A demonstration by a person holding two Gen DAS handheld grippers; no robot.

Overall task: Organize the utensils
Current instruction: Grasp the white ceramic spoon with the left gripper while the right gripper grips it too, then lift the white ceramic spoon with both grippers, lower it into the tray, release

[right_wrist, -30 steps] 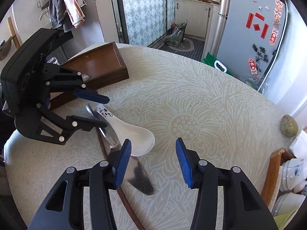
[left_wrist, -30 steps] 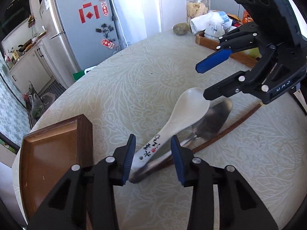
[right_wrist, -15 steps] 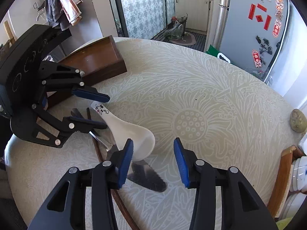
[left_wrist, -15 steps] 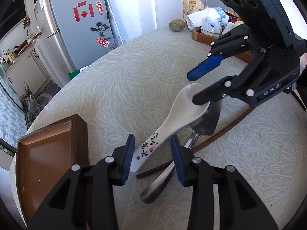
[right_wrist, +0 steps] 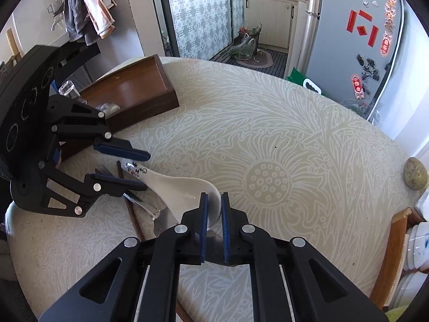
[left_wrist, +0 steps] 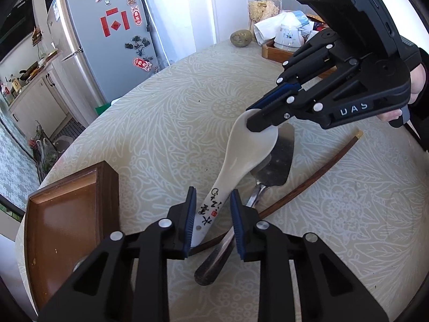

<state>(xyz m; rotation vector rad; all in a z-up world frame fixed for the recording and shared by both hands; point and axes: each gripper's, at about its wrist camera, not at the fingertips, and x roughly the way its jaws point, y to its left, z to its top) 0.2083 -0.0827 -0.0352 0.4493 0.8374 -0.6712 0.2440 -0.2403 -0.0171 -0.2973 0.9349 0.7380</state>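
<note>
A white ceramic spoon (left_wrist: 241, 155) with painted characters lies on the patterned table, across a metal server (left_wrist: 276, 166) and a long dark wooden stick (left_wrist: 308, 182). My right gripper (right_wrist: 213, 209) is shut on the rim of the spoon's bowl (right_wrist: 187, 187); the left wrist view shows it (left_wrist: 253, 119) gripping there. My left gripper (left_wrist: 213, 214) straddles the spoon's handle and its jaws are closing, with small gaps still showing beside the handle. In the right wrist view the left gripper (right_wrist: 139, 171) sits at the left. A brown wooden box (left_wrist: 67, 214) stands open to the left.
The wooden box (right_wrist: 134, 91) holds small clear items at its near end. A stone (left_wrist: 241, 39), a jar and a wooden tray (left_wrist: 273, 51) of cups crowd the far table edge. A fridge stands beyond the table's rim.
The right gripper's jaws came together on the spoon's bowl. The left jaws narrowed around the handle. Both hands stayed about where they were.
</note>
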